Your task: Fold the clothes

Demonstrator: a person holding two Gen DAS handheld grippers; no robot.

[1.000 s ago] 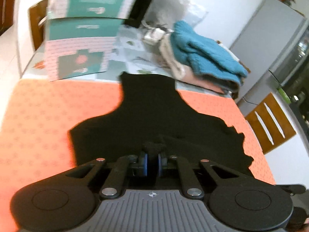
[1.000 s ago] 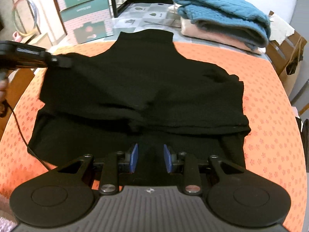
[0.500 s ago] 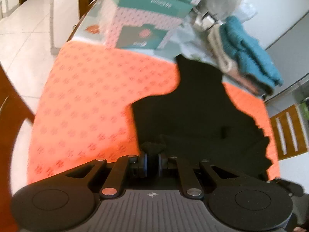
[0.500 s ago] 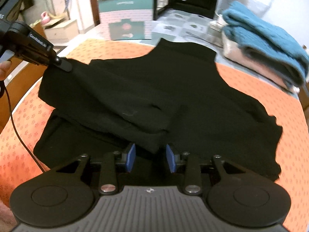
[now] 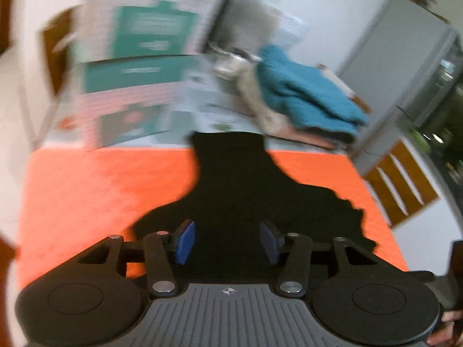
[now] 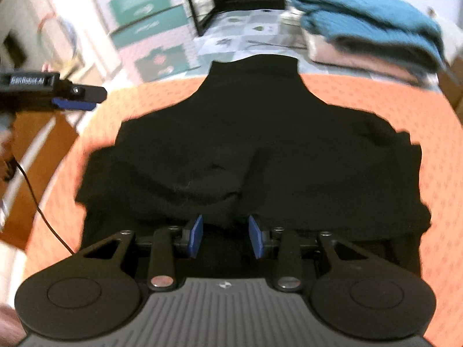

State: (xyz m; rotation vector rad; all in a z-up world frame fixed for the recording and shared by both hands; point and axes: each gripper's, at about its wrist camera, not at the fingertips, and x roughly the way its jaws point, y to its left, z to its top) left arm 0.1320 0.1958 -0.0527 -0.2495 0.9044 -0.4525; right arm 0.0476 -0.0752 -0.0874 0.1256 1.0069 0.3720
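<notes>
On the orange patterned cloth [image 6: 428, 121] covering the table lies the black knitted high-neck sweater [image 6: 254, 133], its collar pointing to 12 o'clock and its near part doubled over in rumpled layers. A second ago the left gripper [image 5: 228, 241] was pinched shut on a bit of black cloth at the sweater's left edge and held it up; now its blue-padded fingers [image 5: 185, 243] stand wide apart with nothing between them, and in the right wrist view that gripper sits off at 9 o'clock, clear of the fabric. The lifted flap has dropped inward, so the left edge now lies folded over the body. The right gripper [image 6: 225, 240] has its fingers spread as before, low over the near hem, holding nothing. My reading is that one side fold has just been laid down and let go; the sweater is not yet a tidy packet, since the layers lie lumpy and the right edge at 3 o'clock is ragged.

Counted: one black sweater, two grippers, one stack of folded clothes at 1 o'clock with a teal knit [image 6: 370, 29] topmost and paler pieces beneath, and a pile of teal-and-pink printed cardboard boxes [image 6: 144, 26] at 11 o'clock, of which at least three show
</notes>
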